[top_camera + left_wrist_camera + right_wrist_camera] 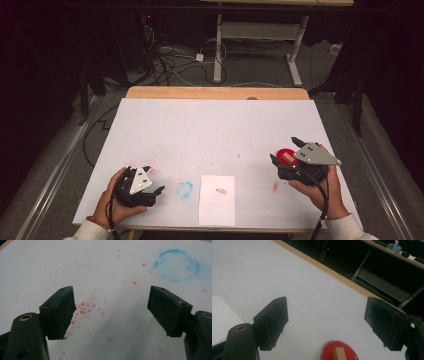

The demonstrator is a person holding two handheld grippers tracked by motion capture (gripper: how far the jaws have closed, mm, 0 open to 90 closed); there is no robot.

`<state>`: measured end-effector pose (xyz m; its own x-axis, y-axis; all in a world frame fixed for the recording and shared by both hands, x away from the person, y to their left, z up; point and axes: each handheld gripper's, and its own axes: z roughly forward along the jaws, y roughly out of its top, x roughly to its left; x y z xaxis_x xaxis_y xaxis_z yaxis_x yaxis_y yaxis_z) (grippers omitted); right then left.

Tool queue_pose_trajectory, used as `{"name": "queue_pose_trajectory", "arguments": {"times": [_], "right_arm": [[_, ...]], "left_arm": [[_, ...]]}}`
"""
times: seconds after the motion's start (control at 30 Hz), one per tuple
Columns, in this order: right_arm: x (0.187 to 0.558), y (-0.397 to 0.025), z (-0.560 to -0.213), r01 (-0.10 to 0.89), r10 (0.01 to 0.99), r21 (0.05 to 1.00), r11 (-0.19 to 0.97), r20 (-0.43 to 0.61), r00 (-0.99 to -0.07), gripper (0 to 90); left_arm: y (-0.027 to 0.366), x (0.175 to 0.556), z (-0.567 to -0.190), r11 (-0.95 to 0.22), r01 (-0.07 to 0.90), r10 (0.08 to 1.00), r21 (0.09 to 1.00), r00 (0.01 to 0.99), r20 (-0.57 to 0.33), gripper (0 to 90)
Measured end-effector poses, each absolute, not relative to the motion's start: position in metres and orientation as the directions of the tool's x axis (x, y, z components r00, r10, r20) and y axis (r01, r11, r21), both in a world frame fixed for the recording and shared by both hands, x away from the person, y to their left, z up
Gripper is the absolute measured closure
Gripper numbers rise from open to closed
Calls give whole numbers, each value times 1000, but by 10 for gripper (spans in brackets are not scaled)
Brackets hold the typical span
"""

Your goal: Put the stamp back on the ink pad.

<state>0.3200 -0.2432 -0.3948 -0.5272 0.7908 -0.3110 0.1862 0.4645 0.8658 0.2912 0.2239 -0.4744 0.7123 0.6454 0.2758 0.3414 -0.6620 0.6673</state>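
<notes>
A small red round pad (281,152) lies near the table's right side, with a little wooden block (287,158) standing on it. My right gripper (284,149) hovers over it, open, with a jaw on either side and above the pad. In the right gripper view, the pad (325,353) and block (337,353) sit low between the wide-apart jaws of that gripper (326,302). My left gripper (155,180) rests open at the front left, and nothing is between its fingers (112,293). A white paper sheet (217,205) bearing a red mark (221,190) lies at the front middle.
A blue ring-shaped smudge (185,189) (177,265) and scattered red crumbs (83,307) stain the white table cover (215,125). The wooden table edge (217,92) runs along the far side. Beyond it are cables (170,60) and a desk frame (260,30).
</notes>
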Motion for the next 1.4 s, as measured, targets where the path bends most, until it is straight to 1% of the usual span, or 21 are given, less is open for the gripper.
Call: {"name": "queue_pose_trajectory", "arguments": {"times": [0.67,0.83,1.03,1.4], "right_arm": [[296,-252,-406,143,763,857,495,-349,-544,198],[291,-255,-411,134,768,852,506,-374,-520,196],[286,-263,-416,136,768,852,505,-373,-520,194],[276,-278,-430,173,781,842,512,-372,-502,191]], "left_arm": [[223,292,-475,-663,343,644,666,715,272,214],[223,292,-475,-660,343,646,669,714,271,213],[223,291,-474,-656,343,648,672,712,269,211],[223,290,-473,-651,339,648,679,714,264,211]]}}
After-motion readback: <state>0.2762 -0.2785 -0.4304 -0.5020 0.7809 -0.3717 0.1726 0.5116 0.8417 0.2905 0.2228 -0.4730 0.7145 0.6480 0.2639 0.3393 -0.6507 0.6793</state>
